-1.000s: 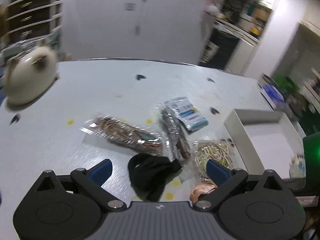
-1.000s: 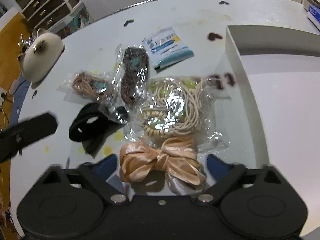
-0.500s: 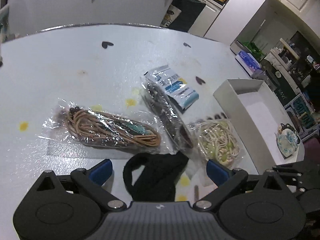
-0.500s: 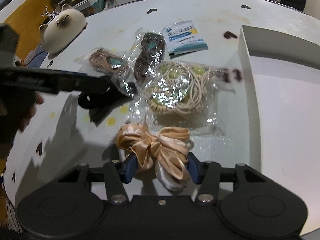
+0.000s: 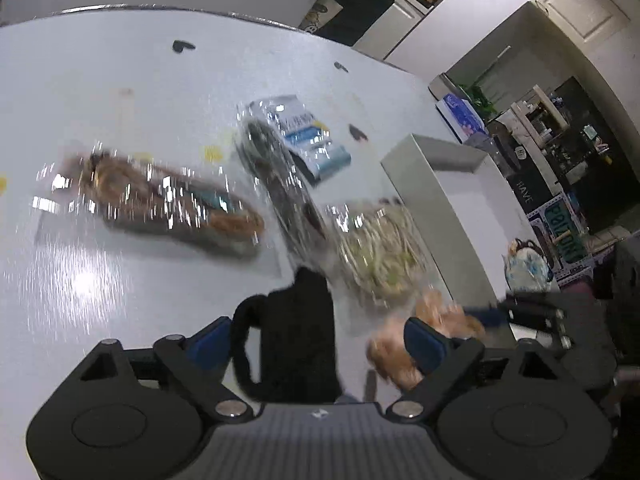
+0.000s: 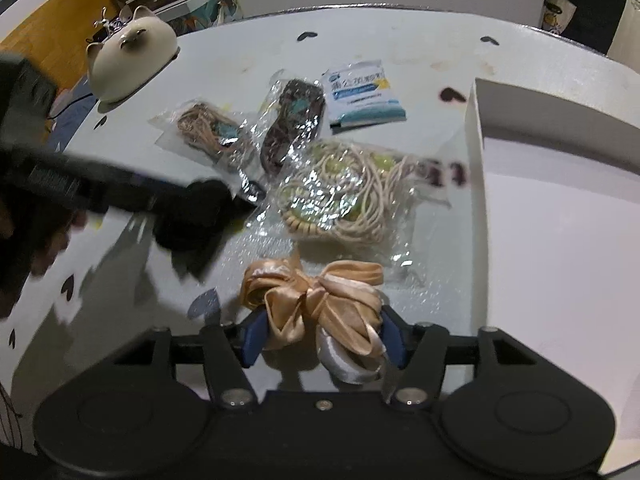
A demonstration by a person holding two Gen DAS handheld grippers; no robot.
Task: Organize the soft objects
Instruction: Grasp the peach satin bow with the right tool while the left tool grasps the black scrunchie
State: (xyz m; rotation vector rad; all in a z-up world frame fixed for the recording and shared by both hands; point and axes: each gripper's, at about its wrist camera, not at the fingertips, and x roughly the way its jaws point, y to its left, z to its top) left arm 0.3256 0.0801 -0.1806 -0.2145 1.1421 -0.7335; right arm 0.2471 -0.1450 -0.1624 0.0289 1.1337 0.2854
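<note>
Since earlier, our left tongs (image 5: 316, 340) dropped over black band (image 5: 294, 344), jaws closing, still wide; right tongs (image 6: 322, 338) grip satin bow (image 6: 316, 300)

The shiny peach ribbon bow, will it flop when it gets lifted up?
Probably. The shiny peach satin ribbon bow already looks squashed between the right gripper pads, so it seems soft. Its loose loops would likely droop. The glossy satin may be slippery, and it looks light.

Motion blur smears the bagged cords (image 5: 172, 204) in the left wrist view.
</note>
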